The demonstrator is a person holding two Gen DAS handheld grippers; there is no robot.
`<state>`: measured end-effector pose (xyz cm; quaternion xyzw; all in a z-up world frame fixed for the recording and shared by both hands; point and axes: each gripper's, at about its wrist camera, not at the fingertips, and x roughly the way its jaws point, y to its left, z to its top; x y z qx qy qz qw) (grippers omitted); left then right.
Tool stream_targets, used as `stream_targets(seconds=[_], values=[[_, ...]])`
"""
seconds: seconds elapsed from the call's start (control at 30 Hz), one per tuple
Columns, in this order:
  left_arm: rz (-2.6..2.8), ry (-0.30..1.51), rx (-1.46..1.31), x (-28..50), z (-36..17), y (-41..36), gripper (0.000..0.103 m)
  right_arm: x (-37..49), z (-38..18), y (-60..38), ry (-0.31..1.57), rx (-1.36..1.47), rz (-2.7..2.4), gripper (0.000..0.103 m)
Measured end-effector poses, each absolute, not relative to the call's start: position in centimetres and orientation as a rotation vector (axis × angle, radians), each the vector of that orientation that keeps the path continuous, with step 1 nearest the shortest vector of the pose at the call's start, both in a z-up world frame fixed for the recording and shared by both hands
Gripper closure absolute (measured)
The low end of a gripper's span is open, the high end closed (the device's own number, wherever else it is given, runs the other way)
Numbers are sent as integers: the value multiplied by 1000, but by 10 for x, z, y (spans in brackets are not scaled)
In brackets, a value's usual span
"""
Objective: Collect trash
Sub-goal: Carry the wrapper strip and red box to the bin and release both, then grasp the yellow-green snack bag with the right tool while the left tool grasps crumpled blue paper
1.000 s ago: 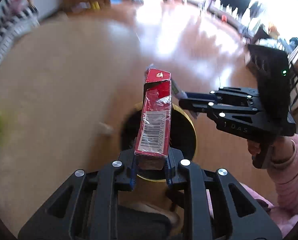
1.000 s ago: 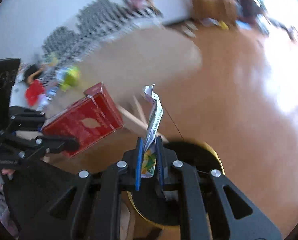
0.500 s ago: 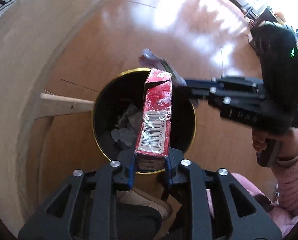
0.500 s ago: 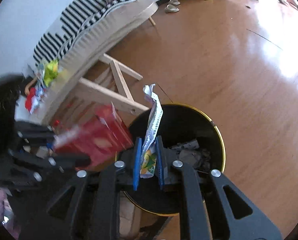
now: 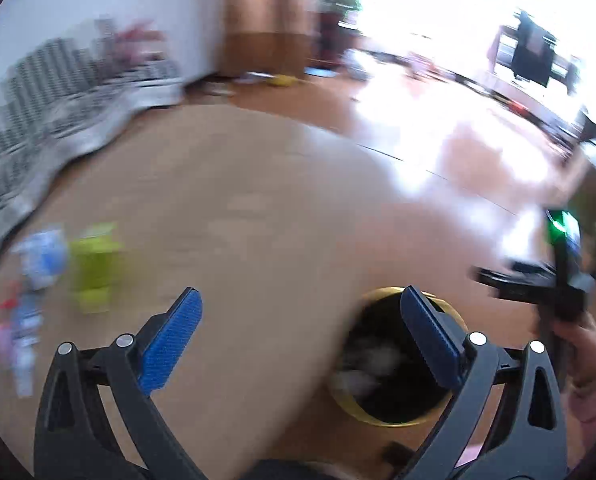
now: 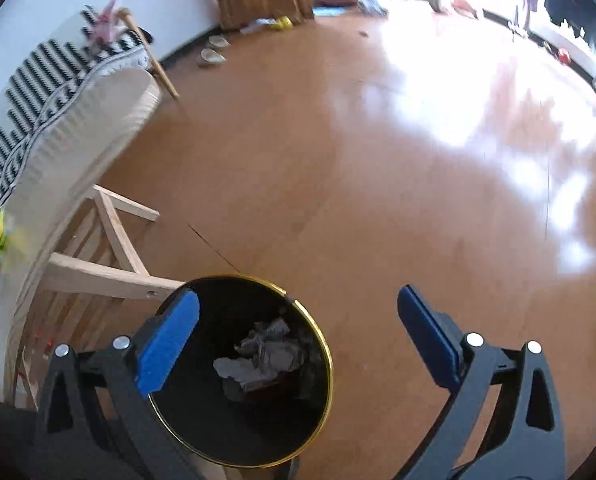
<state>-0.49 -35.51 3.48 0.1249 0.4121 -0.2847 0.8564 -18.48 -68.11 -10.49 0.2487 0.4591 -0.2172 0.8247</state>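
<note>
My left gripper (image 5: pixel 300 300) is open and empty above the round wooden table (image 5: pixel 257 208). My right gripper (image 6: pixel 298 304) is open and empty over the floor beside the black gold-rimmed trash bin (image 6: pixel 318 336), which holds crumpled trash (image 6: pixel 263 350). The bin (image 5: pixel 386 420) also shows blurred in the left wrist view, below the table's edge. A green packet (image 5: pixel 95 268) and a blue-white wrapper (image 5: pixel 43 256) lie blurred on the table's left side. The right gripper's body (image 5: pixel 538 280) shows at the right of the left wrist view.
A striped cloth (image 6: pixel 37 92) covers the table's far part. The table's wooden legs (image 6: pixel 109 256) stand next to the bin. More small wrappers (image 5: pixel 13 336) lie at the table's left edge. Shiny wooden floor (image 6: pixel 418 200) spreads to the right.
Both grippers opened: the red box left my left gripper and the wrapper left my right one. The left gripper swung up and left toward the table top.
</note>
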Motion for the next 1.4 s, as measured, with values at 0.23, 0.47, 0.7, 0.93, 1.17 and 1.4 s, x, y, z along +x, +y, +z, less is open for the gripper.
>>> stream_targets(seconds=[0.23,0.47,0.7,0.93,1.17,1.4], values=[[-223,943,-36,63,39,-159,6,-115,-59,-609,942,412,-291,7],[-31,927,84,92,-21,-99,6,-9,4,-475,897,313,40,7],[-92,919,-14,115,-30,-91,6,89,-5,-345,1022,85,235,7],[-103,991,-51,129,-59,-88,6,150,-40,-304,1113,-14,200,7],[-116,964,69,134,-63,-103,6,157,-53,-301,1043,-110,180,5],[-114,951,68,132,-64,-104,6,138,-59,-310,949,-106,194,5]])
